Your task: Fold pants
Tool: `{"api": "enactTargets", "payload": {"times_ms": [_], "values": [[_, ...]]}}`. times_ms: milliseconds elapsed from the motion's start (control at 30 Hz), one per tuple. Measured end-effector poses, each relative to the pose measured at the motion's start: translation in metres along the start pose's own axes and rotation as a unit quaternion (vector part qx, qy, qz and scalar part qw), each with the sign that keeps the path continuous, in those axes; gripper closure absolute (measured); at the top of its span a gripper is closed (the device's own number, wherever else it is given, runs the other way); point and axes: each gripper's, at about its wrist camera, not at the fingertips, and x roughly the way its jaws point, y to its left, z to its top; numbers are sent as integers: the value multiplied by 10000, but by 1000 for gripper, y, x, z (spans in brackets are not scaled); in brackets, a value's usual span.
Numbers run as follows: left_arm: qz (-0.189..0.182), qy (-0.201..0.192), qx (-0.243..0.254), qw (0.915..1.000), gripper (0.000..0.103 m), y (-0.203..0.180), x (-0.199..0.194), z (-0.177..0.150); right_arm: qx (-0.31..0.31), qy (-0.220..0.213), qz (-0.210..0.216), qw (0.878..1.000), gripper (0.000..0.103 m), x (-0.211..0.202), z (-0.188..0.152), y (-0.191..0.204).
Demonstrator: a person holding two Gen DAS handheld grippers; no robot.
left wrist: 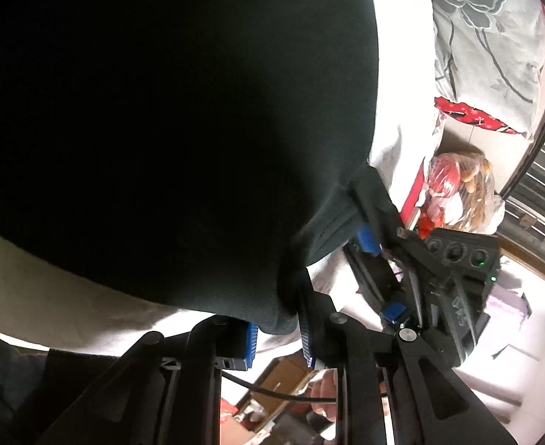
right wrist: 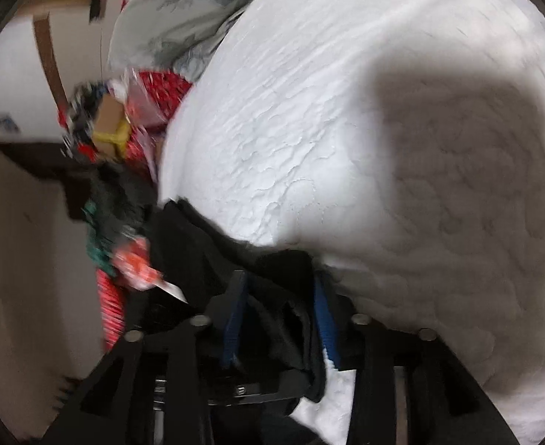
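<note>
You have the dark pants (left wrist: 168, 118) lifted over the white bedspread (right wrist: 328, 92), your left gripper (left wrist: 278, 328) clenched on one ribbed edge and your right gripper (right wrist: 278, 319) pinching bunched cloth alongside. The knit looks soft, light and floppy, so expect sagging; grip the thicker hem rather than the loose middle.

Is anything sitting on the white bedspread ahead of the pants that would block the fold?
Nothing visible does. Both the left gripper and the right gripper are shut on the black pants, and the white bedspread ahead is bare apart from a shadow.
</note>
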Motion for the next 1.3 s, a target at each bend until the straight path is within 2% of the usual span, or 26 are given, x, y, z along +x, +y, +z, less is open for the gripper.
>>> {"api": "enactTargets", "payload": {"times_ms": [133, 433, 667, 1000, 1300], "values": [[0, 120, 88, 9999, 85, -10, 1, 4, -162, -144, -437, 9988, 90, -6, 0, 18], [-334, 350, 225, 9986, 86, -21, -9, 10, -192, -346, -635, 9972, 90, -32, -9, 52], [-665, 351, 347, 9966, 86, -29, -27, 18, -132, -525, -656, 9964, 90, -38, -11, 84], [-1203, -8, 284, 9923, 86, -7, -88, 41, -175, -622, -603, 9961, 90, -25, -6, 135], [-1537, -504, -192, 9866, 86, 45, -146, 69, -264, -436, -394, 9979, 90, 35, 3, 189]]}}
